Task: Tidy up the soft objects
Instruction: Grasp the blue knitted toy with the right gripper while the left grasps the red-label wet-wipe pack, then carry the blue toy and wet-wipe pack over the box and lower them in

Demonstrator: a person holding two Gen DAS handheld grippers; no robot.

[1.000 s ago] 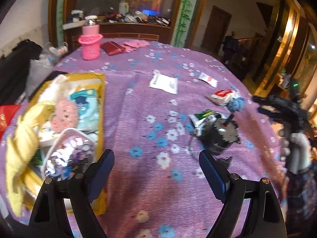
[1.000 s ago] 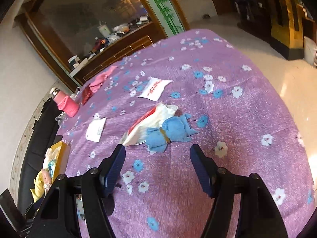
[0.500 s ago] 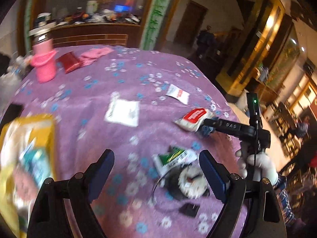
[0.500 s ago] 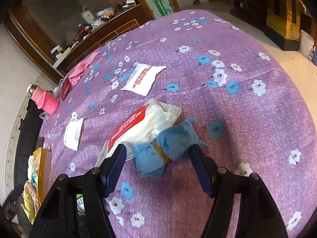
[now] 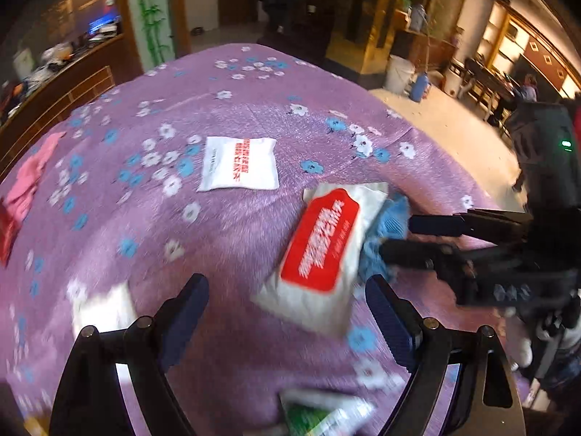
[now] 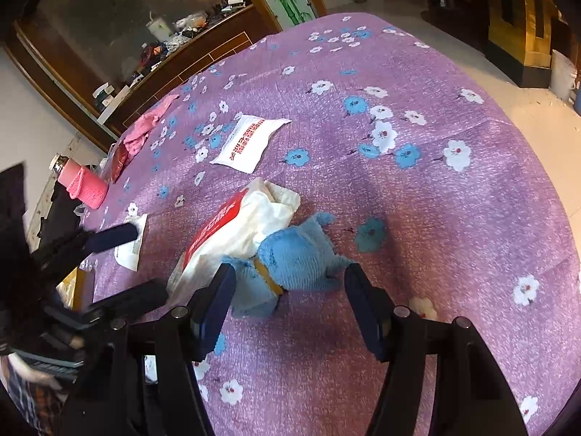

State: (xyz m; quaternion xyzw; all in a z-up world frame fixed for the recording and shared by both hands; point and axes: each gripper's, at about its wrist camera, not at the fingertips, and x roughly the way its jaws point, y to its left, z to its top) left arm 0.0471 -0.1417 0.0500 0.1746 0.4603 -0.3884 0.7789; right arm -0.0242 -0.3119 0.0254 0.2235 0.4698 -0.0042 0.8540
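Your blue plush toy (image 6: pixel 290 265) lies on the purple flowered tablecloth (image 6: pixel 454 218), touching the white wipes pack with the red label (image 6: pixel 236 229), which sits at its 10 o'clock in your right wrist view. Your right gripper (image 6: pixel 287 298) straddles the toy: the jaws are closing, the toy lies between them, and the pads are not pressing on it. The left pad looks about level with the toy's near end; whether it touches the fabric you cannot tell.

Your left gripper (image 5: pixel 287 309) hangs wide open over the cloth with nothing in its hold; the near end of the wipes pack (image 5: pixel 323 250) lies between its fingers. From that view the toy (image 5: pixel 385 232) shows at 3 o'clock of the pack, with your right gripper's fingers (image 5: pixel 439 225) at it.

Further out, a flat white sachet with red print (image 6: pixel 250 143) lies at 12 o'clock of the pack, well apart. A pink cloth (image 6: pixel 145 127) and a pink knitted bottle sleeve (image 6: pixel 87 187) sit toward 10 o'clock near the far edge.
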